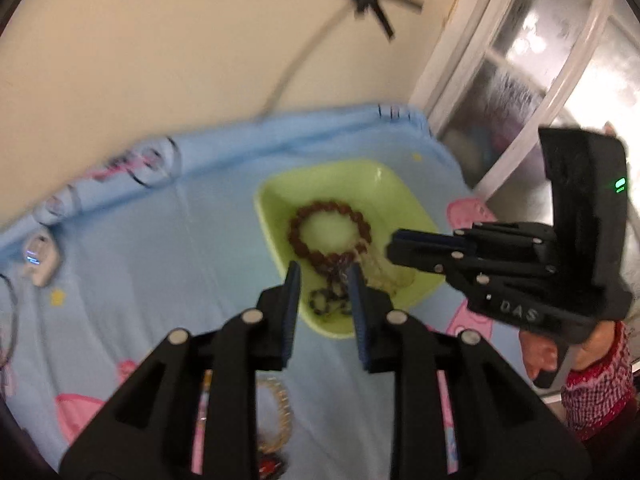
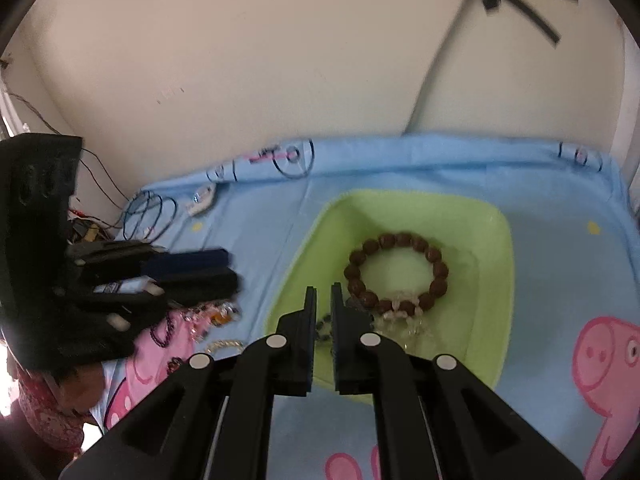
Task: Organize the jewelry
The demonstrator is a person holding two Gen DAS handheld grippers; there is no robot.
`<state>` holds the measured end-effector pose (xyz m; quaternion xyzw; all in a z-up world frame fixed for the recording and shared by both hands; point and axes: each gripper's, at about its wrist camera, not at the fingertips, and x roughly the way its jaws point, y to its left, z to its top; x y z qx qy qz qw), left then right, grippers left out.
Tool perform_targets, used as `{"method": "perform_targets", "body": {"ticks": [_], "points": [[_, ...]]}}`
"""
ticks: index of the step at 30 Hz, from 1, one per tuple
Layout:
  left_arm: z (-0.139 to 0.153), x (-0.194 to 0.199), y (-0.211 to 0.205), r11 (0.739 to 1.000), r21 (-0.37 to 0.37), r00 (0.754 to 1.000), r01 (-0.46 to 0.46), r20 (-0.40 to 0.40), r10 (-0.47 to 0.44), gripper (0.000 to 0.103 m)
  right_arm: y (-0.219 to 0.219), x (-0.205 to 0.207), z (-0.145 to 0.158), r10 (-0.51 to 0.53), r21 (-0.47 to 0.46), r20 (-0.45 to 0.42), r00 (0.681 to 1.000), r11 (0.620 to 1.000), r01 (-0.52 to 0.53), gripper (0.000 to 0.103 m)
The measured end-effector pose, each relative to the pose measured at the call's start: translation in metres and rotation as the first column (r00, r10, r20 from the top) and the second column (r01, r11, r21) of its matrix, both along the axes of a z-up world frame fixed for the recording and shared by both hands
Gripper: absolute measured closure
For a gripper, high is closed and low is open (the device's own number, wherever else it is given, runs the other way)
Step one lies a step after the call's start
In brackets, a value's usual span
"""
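A green tray [image 1: 280, 188] [image 2: 496, 224] lies on the blue cartoon sheet. In it are a brown bead bracelet [image 1: 298, 216] [image 2: 400, 240], a clear bead bracelet [image 1: 394, 276] [image 2: 416, 326] and a dark bead bracelet [image 1: 326, 306] [image 2: 325, 328]. My left gripper [image 1: 323, 276] is open and empty above the tray's near edge. My right gripper [image 2: 323, 294] hovers over the tray's near side with a narrow gap between its jaws and nothing held; it also shows in the left wrist view [image 1: 394, 246]. The left gripper shows at the left of the right wrist view [image 2: 230, 270].
Loose jewelry lies on the sheet outside the tray: a gold chain bracelet [image 1: 278, 420] [image 2: 224, 345] and beaded pieces [image 2: 208, 314]. A small white device [image 1: 40, 258] [image 2: 202, 199] and cables [image 2: 148, 212] lie by the wall. A glass door [image 1: 532, 72] stands at the right.
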<state>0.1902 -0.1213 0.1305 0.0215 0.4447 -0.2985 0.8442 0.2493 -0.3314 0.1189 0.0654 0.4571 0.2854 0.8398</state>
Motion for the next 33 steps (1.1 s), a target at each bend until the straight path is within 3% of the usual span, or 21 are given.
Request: {"method": "perform_targets", "body": {"ticks": [2,3,5,10,11,12,13,15,17,18,21,23,25,27,31,33], "points": [[0.021,-0.01,0.027,0.999,-0.033,0.999,-0.032,0.042,0.034,0.07,0.003,-0.005,0.011,-0.012,-0.03,0.049,0.999,0.999,0.014,0.103],[0.031,-0.017,0.044,0.997,-0.05,0.996,-0.054,0.066,0.057,0.067,0.005,-0.009,0.016,-0.018,-0.051,0.071,0.997,0.998,0.022,0.088],[0.045,-0.03,0.073,0.993,-0.07,0.989,-0.093,0.111,0.1,0.062,0.006,-0.014,0.024,-0.033,-0.06,0.112,0.993,0.997,0.04,0.075],[0.045,-0.072,0.148,0.977,-0.079,0.96,-0.199,0.184,0.211,0.062,0.005,-0.049,0.065,-0.073,0.09,0.286,0.955,0.995,0.049,0.074],[0.042,-0.077,0.158,0.973,-0.076,0.955,-0.216,0.19,0.227,0.062,0.004,-0.061,0.074,-0.086,0.148,0.333,0.939,0.988,0.038,0.062],[0.035,-0.085,0.173,0.967,-0.069,0.947,-0.245,0.197,0.254,0.062,0.004,-0.069,0.077,-0.099,0.187,0.36,0.928,0.982,0.032,0.04],[0.027,-0.091,0.186,0.959,-0.061,0.939,-0.275,0.196,0.282,0.062,0.003,-0.08,0.08,-0.118,0.232,0.39,0.913,0.972,0.027,0.031],[0.009,-0.1,0.209,0.945,-0.06,0.928,-0.323,0.174,0.328,0.062,0.008,-0.092,0.078,-0.122,0.261,0.405,0.906,0.965,0.013,0.027],[-0.011,-0.107,0.229,0.932,-0.071,0.922,-0.355,0.138,0.362,0.062,0.025,-0.09,0.067,-0.052,0.221,0.36,0.932,0.975,-0.031,0.029],[-0.023,-0.109,0.237,0.926,-0.071,0.918,-0.371,0.122,0.378,0.062,0.038,-0.087,0.058,-0.011,0.187,0.323,0.946,0.981,-0.052,0.049],[-0.055,-0.113,0.252,0.908,-0.068,0.906,-0.414,0.061,0.418,0.062,0.082,-0.077,0.018,0.115,0.068,0.179,0.977,0.989,-0.129,0.084],[-0.073,-0.113,0.259,0.898,-0.084,0.901,-0.431,0.009,0.433,0.062,0.118,-0.073,-0.017,0.191,0.026,0.057,0.98,0.981,-0.193,0.091],[-0.082,-0.118,0.262,0.896,-0.094,0.9,-0.434,-0.01,0.435,0.062,0.148,-0.074,-0.041,0.232,-0.026,0.002,0.973,0.972,-0.232,0.094],[-0.088,-0.123,0.261,0.9,-0.096,0.905,-0.424,-0.015,0.425,0.062,0.176,-0.078,-0.058,0.258,-0.098,-0.003,0.966,0.961,-0.258,0.094],[-0.089,-0.132,0.26,0.91,-0.094,0.914,-0.404,0.001,0.406,0.062,0.203,-0.061,-0.08,0.243,-0.154,-0.029,0.97,0.957,-0.244,0.094],[-0.088,-0.133,0.259,0.912,-0.097,0.916,-0.399,0.007,0.401,0.062,0.209,-0.058,-0.085,0.251,-0.21,-0.007,0.968,0.946,-0.247,0.103]]}}
